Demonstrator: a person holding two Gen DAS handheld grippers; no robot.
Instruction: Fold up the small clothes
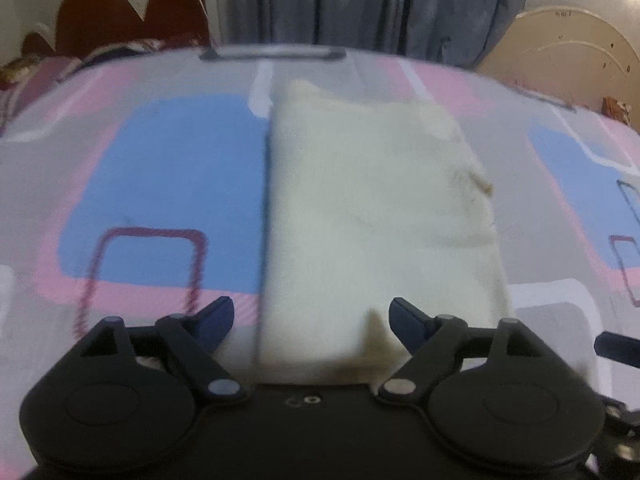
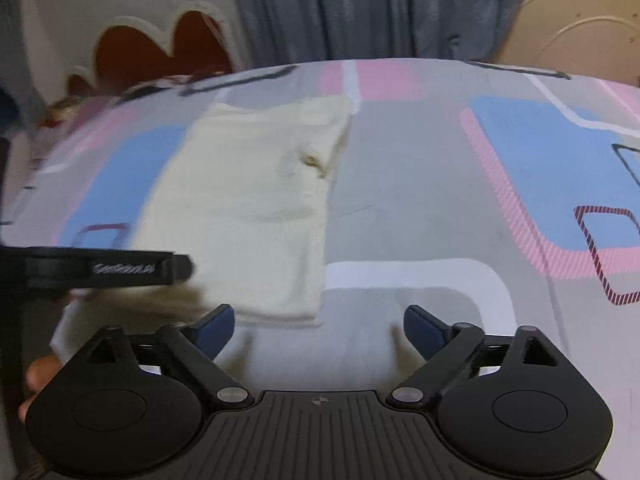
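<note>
**Both grippers released, cream garment folded on the bed**

I see the cream garment [image 1: 372,208] lying folded into a long strip on the patterned bedsheet [image 1: 160,168], flat, with a small brownish mark near its right edge. My left gripper [image 1: 312,320] hangs over its near end, jaws spread wide, nothing pinched between the blue fingertips [image 1: 212,316]. My right gripper [image 2: 318,326] sits just beside the garment's near right corner, jaws also spread and empty, over bare sheet. A grey curtain [image 2: 360,4] hangs behind the bed.
</note>
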